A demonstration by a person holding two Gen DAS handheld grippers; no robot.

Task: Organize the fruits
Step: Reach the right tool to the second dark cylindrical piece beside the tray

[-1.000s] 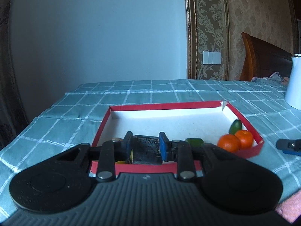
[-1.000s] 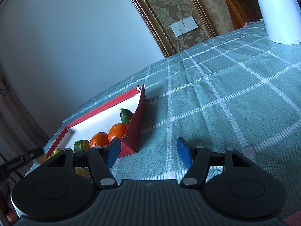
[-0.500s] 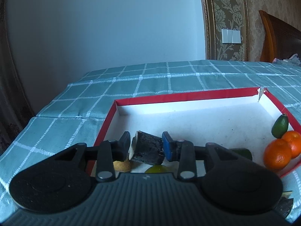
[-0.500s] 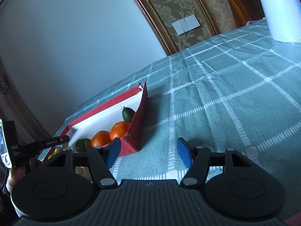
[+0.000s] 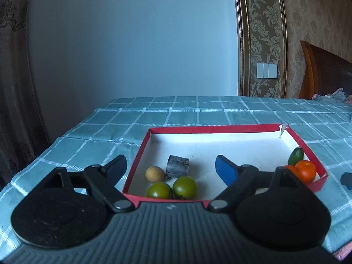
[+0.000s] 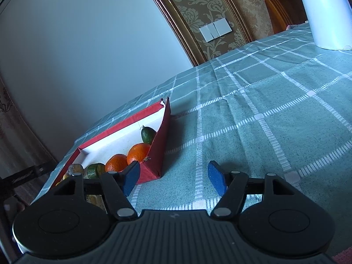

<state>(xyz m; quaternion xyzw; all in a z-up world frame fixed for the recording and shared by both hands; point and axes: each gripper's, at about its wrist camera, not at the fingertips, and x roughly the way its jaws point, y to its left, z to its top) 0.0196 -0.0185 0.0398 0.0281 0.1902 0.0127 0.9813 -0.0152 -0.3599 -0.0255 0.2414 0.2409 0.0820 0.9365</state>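
Note:
A red box with a white inside (image 5: 220,129) lies on the checked tablecloth. In its near left corner lie a dark stubby cylinder piece (image 5: 177,166), a small tan fruit (image 5: 155,174) and two green round fruits (image 5: 184,187). At its right side lie two oranges (image 5: 305,171) and a small green oval fruit (image 5: 296,156). My left gripper (image 5: 170,167) is open and empty, above the box's near edge. My right gripper (image 6: 173,177) is open and empty over the cloth, right of the box's corner (image 6: 159,151); the oranges (image 6: 138,153) show there too.
A white jug (image 6: 321,11) stands at the far right of the table. A wooden chair back (image 5: 325,77) stands behind the table's right side. The table's left edge (image 5: 72,132) drops off near a curtain. The right gripper's blue tip (image 5: 346,179) shows right of the box.
My left gripper has opened and let go of the dark cylinder piece, which now lies in the box. It has pulled back and up. The right gripper has barely moved.

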